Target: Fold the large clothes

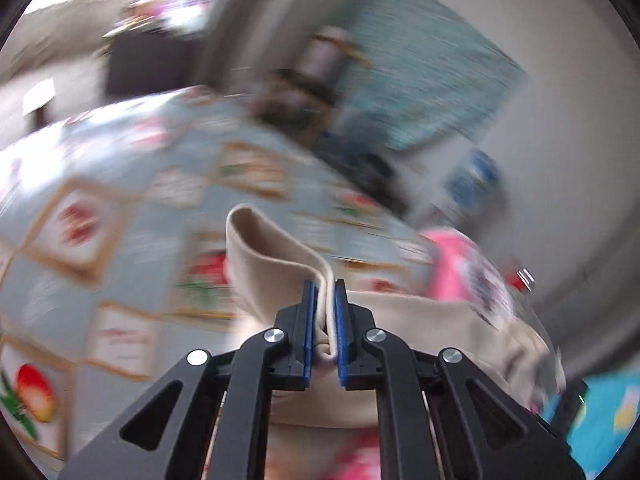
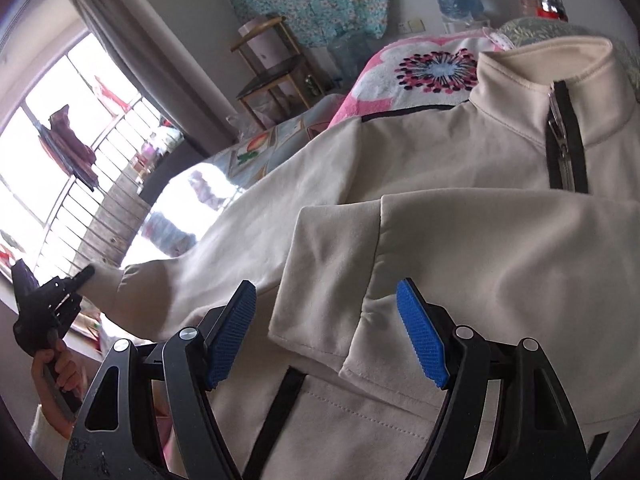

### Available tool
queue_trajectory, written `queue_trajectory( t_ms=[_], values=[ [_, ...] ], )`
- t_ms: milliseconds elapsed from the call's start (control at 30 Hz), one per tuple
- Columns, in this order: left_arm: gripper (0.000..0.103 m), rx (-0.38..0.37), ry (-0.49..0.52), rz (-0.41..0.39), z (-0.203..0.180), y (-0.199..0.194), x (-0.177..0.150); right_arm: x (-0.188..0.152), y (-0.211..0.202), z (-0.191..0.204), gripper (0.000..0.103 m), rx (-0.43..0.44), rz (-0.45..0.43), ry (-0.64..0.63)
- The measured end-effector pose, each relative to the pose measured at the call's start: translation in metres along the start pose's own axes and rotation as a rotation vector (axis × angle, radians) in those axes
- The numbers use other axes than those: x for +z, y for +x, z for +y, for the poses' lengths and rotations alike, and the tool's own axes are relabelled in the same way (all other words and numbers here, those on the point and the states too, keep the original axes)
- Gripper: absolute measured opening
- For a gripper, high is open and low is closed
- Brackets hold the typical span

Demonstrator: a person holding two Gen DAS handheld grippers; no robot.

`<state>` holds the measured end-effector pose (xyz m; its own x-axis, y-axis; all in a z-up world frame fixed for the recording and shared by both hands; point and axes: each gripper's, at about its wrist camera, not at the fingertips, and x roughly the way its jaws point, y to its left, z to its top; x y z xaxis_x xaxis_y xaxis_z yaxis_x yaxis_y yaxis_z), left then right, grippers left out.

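Your left claw (image 1: pixel 327 312) is clamped on the cuff (image 1: pixel 276 264) of the cream jacket (image 2: pixel 460 240); the fabric is pinched between its blue pads (image 1: pixel 310 320) and loops up beyond them. In the right wrist view that same claw sits at the far left, gripped by your hand (image 2: pixel 56 368), with the sleeve (image 2: pixel 224 232) stretched out from it across the bed (image 2: pixel 256 148). Your right claw (image 2: pixel 326 332) has its fingers well apart, hovering over a folded flap on the jacket's front, pressing on nothing. The jacket lies spread on the bed, collar (image 2: pixel 560 72) and zip (image 2: pixel 562 148) at the upper right, against a pink flowered blanket (image 2: pixel 420 76).
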<state>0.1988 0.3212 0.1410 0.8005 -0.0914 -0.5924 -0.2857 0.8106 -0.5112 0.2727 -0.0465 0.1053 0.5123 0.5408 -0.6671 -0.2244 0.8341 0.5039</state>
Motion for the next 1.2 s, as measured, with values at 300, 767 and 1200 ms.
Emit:
queue_trajectory(
  t_ms=[300,767,1200],
  values=[
    [0.008,-0.322,0.536,0.068,-0.300,0.030,-0.056,-0.008,-0.120,-0.063,0.070,0.062,-0.159,0.142],
    [0.008,-0.621,0.453,0.392,-0.485,0.109,-0.245,-0.061,-0.297,-0.184,0.071,-0.155,-0.450,0.343],
    [0.056,-0.691,0.383,0.587,-0.488,0.164,-0.272,-0.060,-0.301,-0.179,0.071,-0.253,-0.466,0.279]
  ],
)
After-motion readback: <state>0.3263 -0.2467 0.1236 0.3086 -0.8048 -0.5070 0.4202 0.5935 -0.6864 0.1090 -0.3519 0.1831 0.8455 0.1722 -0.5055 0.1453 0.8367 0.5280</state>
